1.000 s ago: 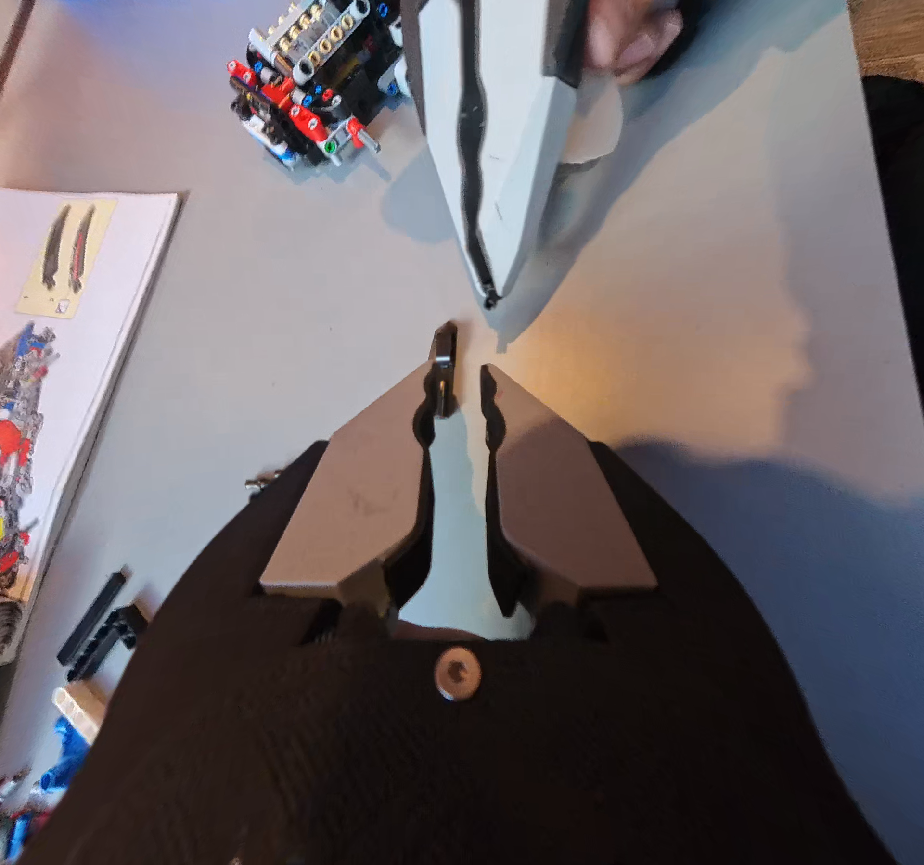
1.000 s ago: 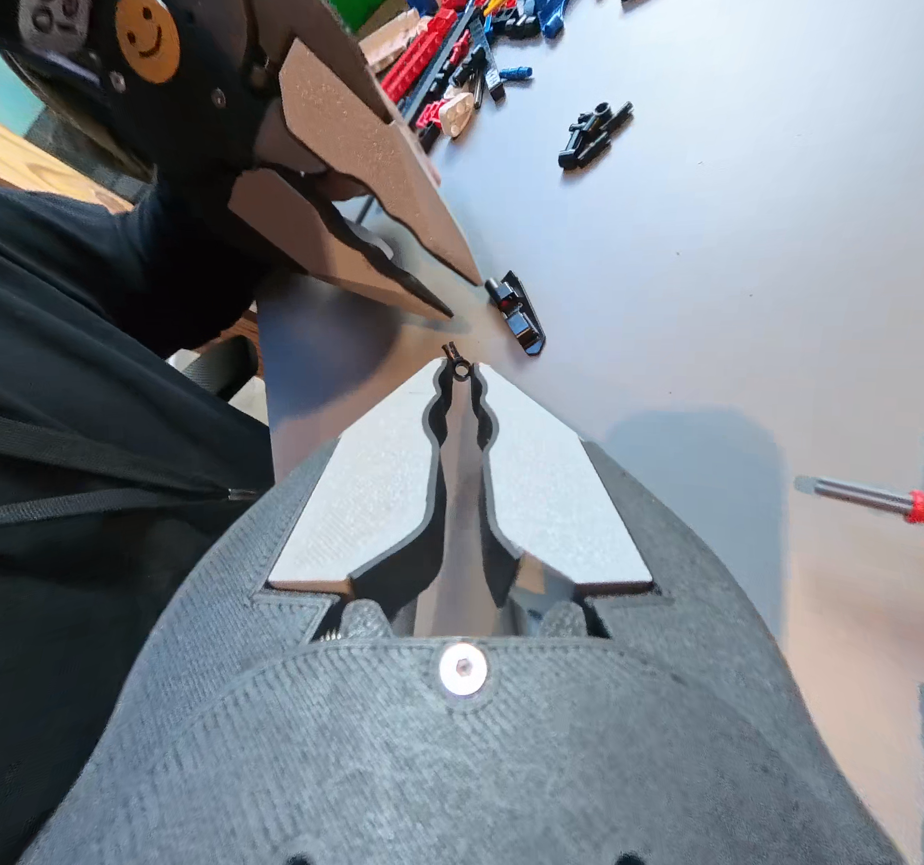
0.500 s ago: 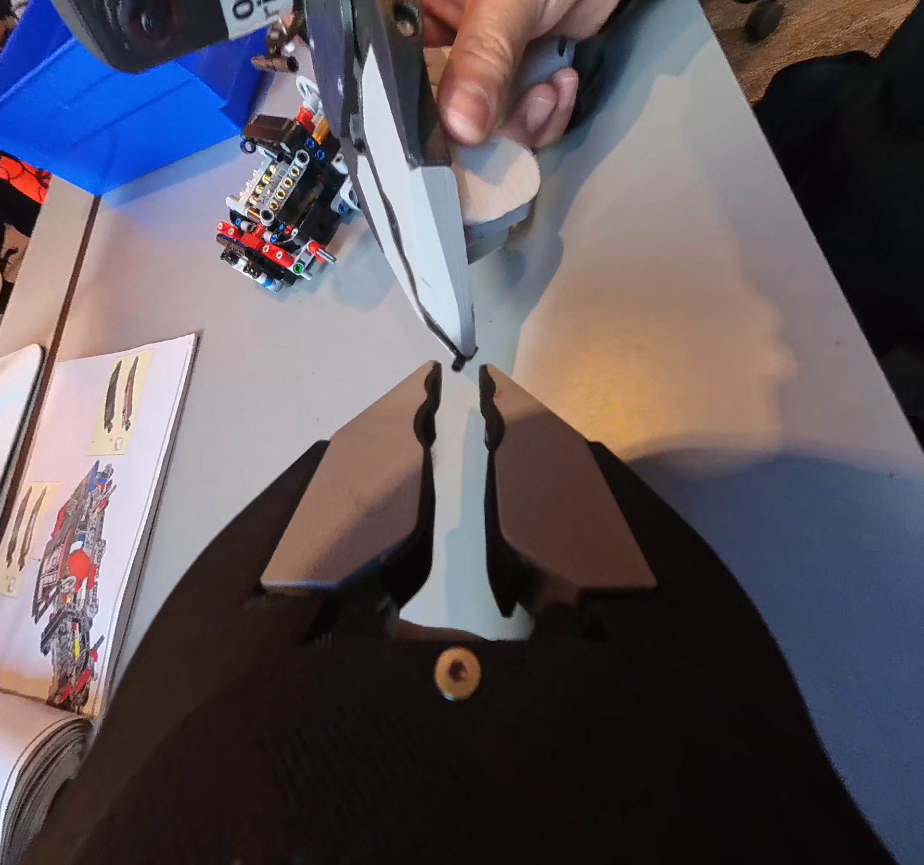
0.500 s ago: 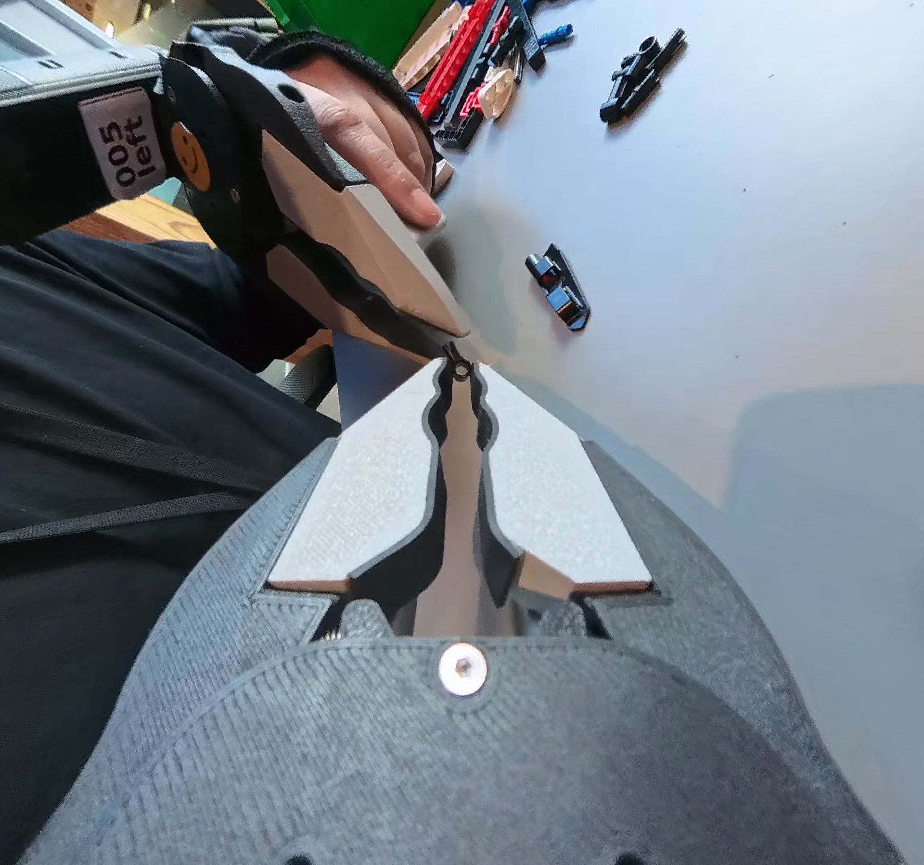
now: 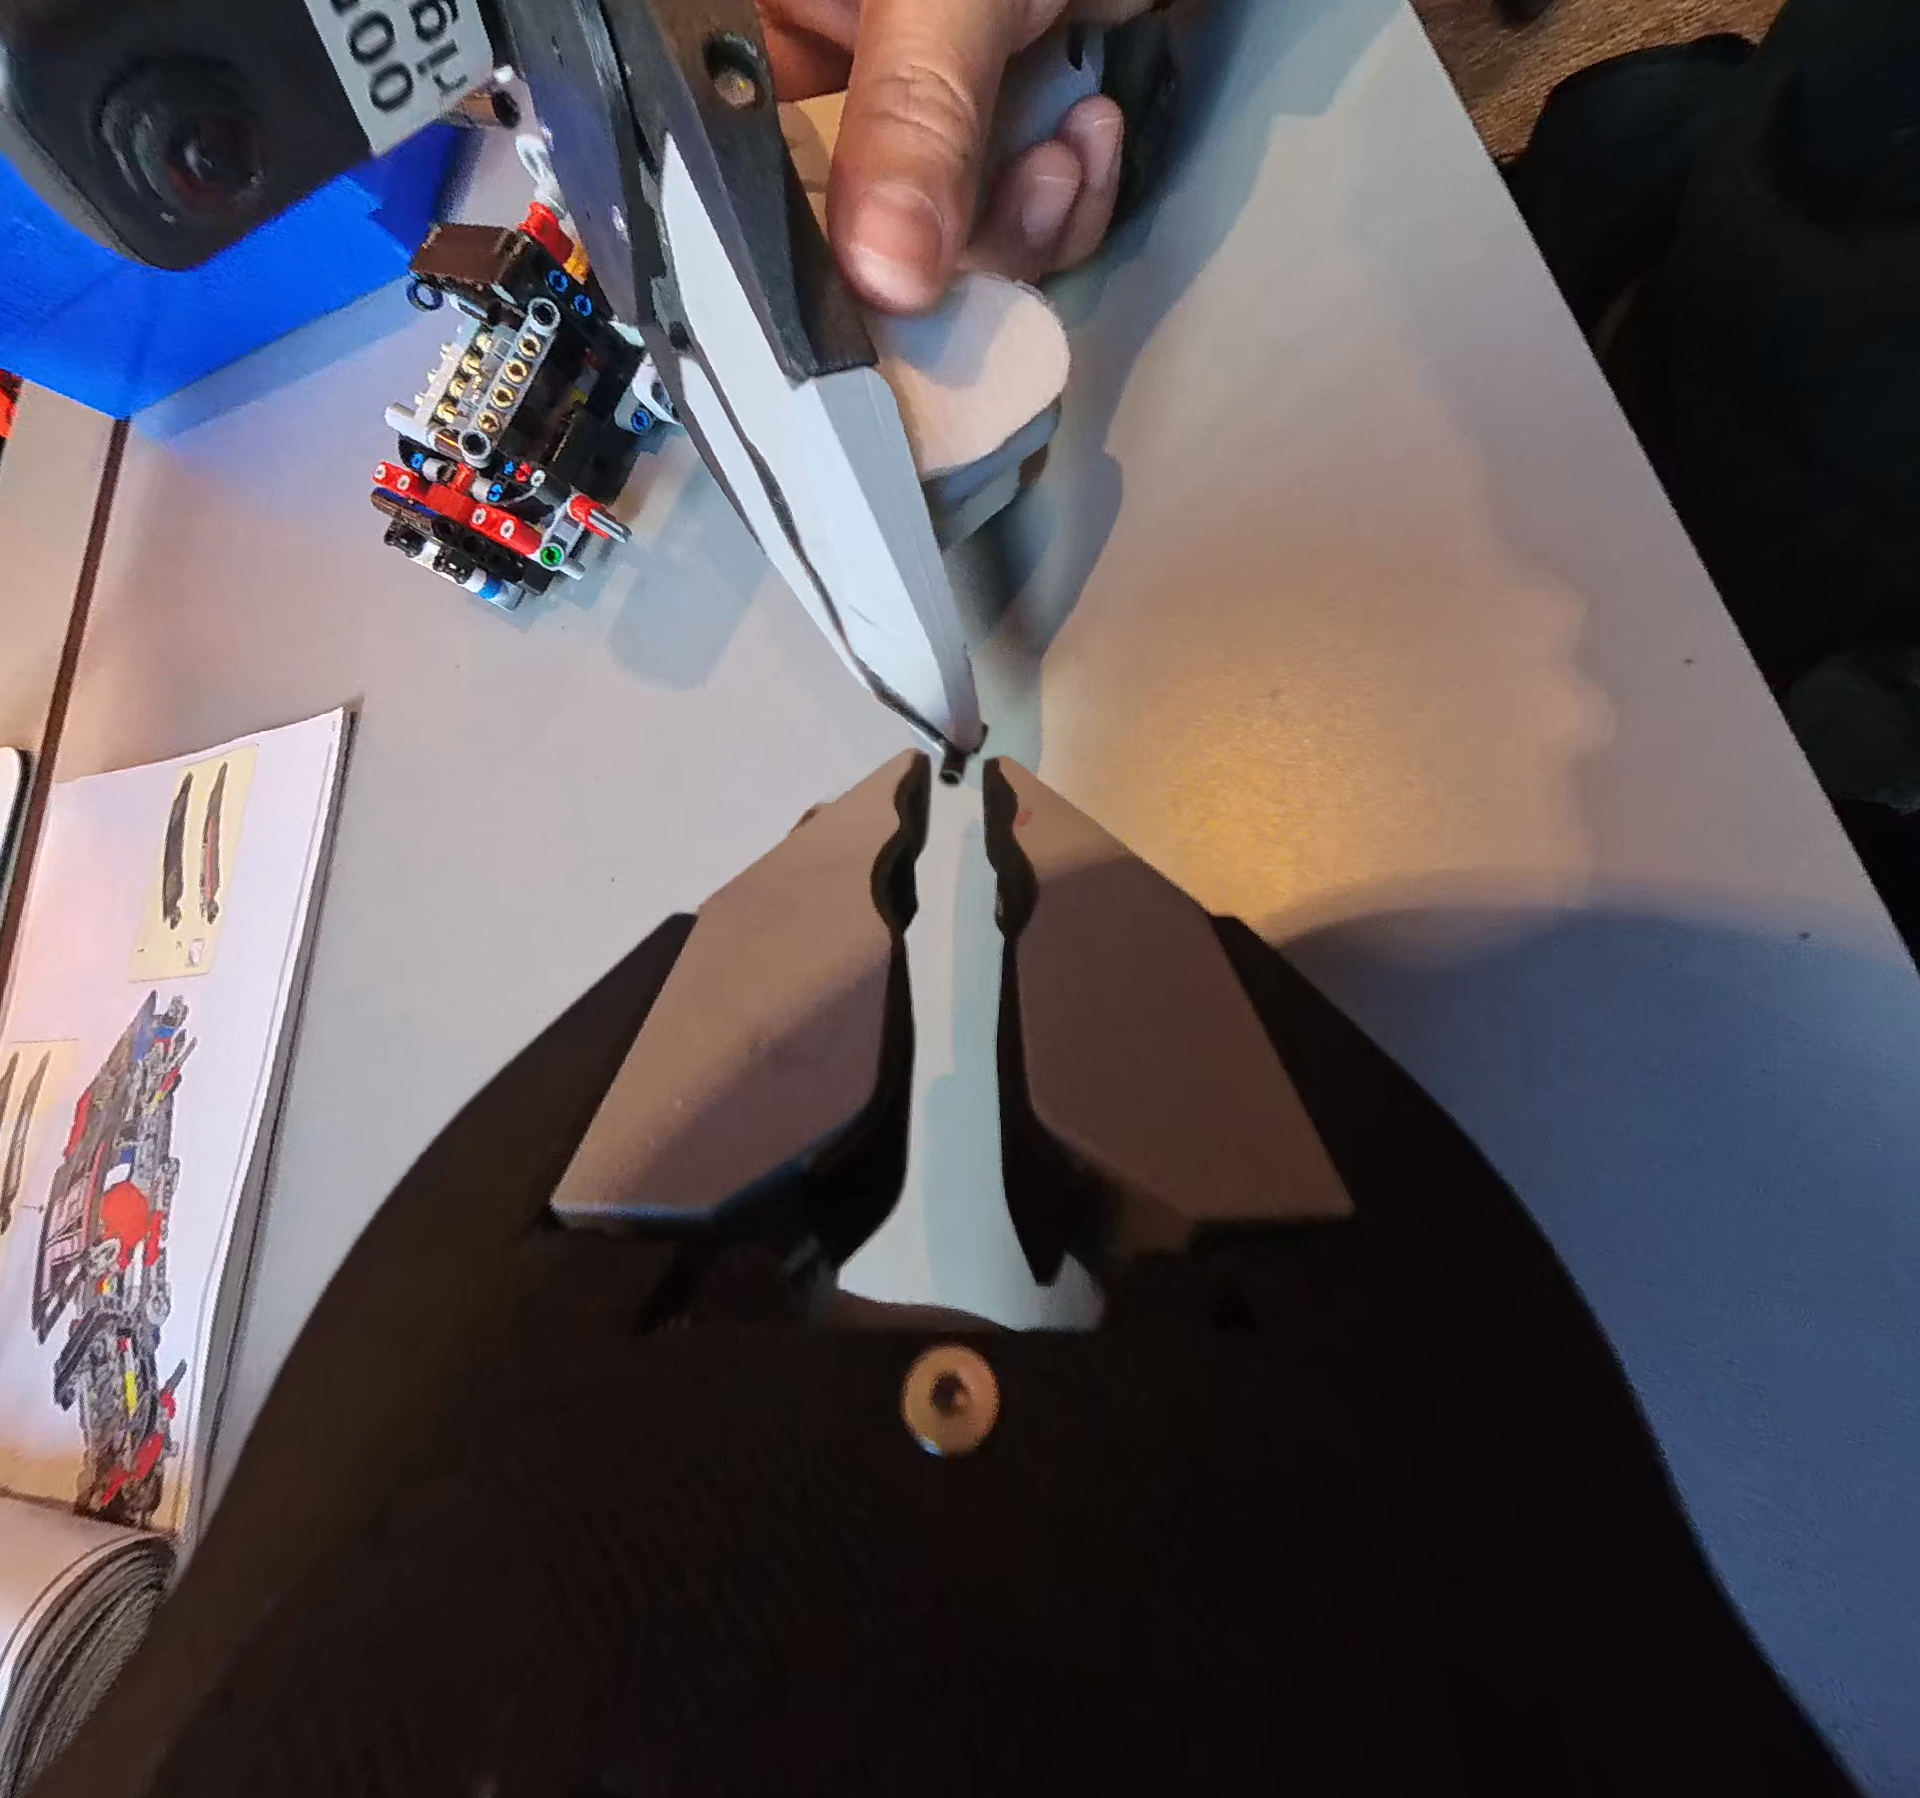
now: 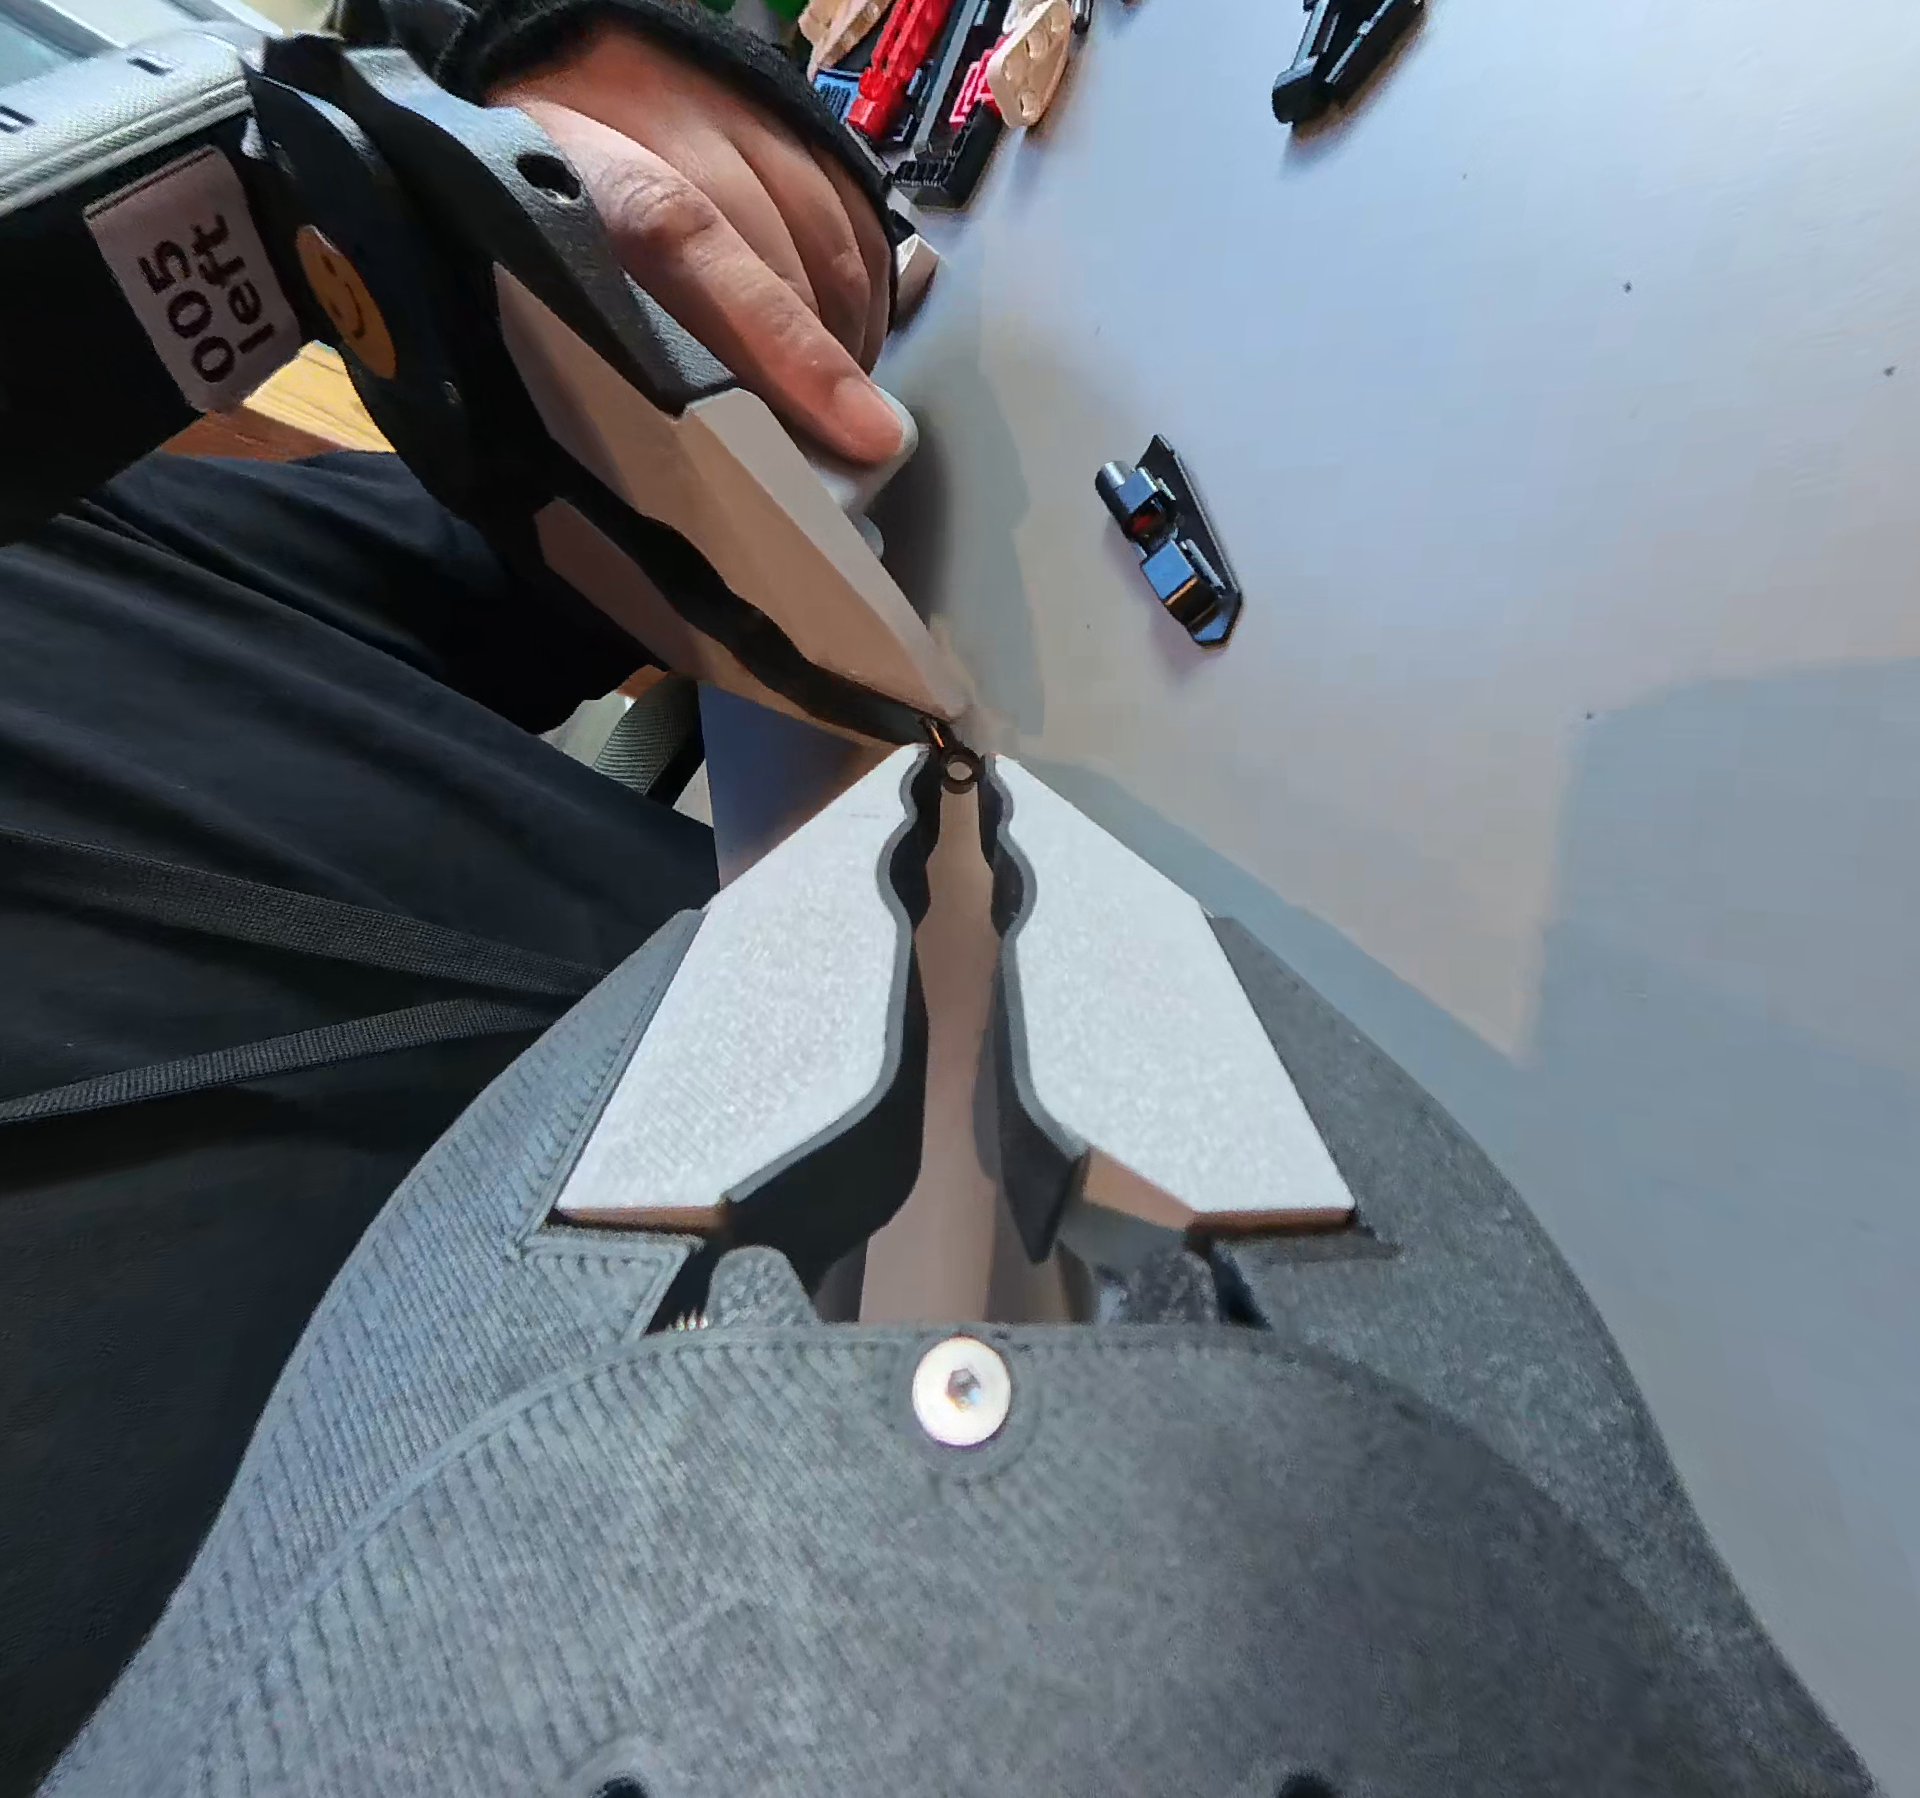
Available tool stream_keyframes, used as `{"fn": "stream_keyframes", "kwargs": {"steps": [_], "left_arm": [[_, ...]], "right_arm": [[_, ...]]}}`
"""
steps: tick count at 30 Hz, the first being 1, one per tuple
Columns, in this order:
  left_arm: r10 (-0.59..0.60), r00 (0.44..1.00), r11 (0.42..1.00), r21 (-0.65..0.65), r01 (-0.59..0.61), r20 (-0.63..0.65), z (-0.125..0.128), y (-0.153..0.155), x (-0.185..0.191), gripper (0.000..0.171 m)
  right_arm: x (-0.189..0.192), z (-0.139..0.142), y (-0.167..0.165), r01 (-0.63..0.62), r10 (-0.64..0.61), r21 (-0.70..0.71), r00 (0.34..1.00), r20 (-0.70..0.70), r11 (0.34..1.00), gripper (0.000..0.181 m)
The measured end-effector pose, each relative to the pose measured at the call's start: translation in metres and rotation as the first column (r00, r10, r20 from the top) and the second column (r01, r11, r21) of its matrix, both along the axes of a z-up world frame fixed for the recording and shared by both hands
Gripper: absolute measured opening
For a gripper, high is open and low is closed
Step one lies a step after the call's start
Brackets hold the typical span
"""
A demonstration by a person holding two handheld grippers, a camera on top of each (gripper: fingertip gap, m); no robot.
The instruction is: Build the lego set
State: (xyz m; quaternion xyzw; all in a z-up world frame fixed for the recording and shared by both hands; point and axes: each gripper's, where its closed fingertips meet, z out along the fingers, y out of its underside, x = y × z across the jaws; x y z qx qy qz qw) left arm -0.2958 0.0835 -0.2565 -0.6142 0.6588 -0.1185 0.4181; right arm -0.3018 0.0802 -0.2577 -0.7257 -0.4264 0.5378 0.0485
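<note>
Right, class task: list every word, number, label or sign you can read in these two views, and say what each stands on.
White label, digits and a word, on the right hand-held gripper: legible, not copied here.
Pale label, same kind, on the left hand-held gripper: legible, not copied.
Round orange sticker beside it: a smiling face, no words.
Instruction booklet: print too small to read.

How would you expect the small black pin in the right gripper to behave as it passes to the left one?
The black pin is tiny and round, pinched only at the right gripper tips, so it could easily twist or slip. If dropped on the smooth table, it would probably roll.
</note>
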Motion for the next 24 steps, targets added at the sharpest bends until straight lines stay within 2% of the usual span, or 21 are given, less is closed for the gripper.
{"fn": "stream_keyframes", "kwargs": {"steps": [10, 13, 15, 18, 21, 23, 24], "left_arm": [[-0.048, 0.998, 0.998, -0.035, 0.047, -0.03, -0.007, -0.008, 0.0, 0.002], [-0.039, 0.998, 0.995, -0.094, 0.034, -0.052, -0.015, -0.008, -0.005, 0.002], [-0.04, 0.998, 0.989, -0.145, 0.033, -0.048, -0.018, -0.011, -0.005, 0.002], [-0.049, 0.998, 0.98, -0.195, 0.041, -0.035, -0.018, -0.014, -0.005, 0.002], [-0.053, 0.998, 0.977, -0.21, 0.048, -0.02, -0.018, -0.014, -0.005, 0.002], [-0.059, 0.998, 0.976, -0.212, 0.056, -0.01, -0.018, -0.014, -0.005, 0.002], [-0.062, 0.998, 0.975, -0.214, 0.059, -0.006, -0.018, -0.014, -0.005, 0.002]], "right_arm": [[0.001, -0.006, -0.011, -0.05, 0.05, 0.021, 0.998, 0.033, 0.999, 0.004], [0.006, -0.011, -0.02, -0.144, 0.137, 0.112, 0.988, 0.065, 0.983, 0.011], [0.01, -0.013, -0.019, -0.189, 0.174, 0.236, 0.981, 0.085, 0.953, 0.012], [0.012, -0.015, -0.012, -0.253, 0.22, 0.485, 0.968, 0.124, 0.837, 0.02], [0.01, -0.02, -0.011, -0.339, 0.296, 0.705, 0.937, 0.188, 0.624, 0.019], [0.006, -0.02, -0.01, -0.368, 0.337, 0.793, 0.916, 0.22, 0.485, 0.02], [0.005, -0.018, -0.013, -0.386, 0.373, 0.81, 0.9, 0.226, 0.441, 0.019]]}}
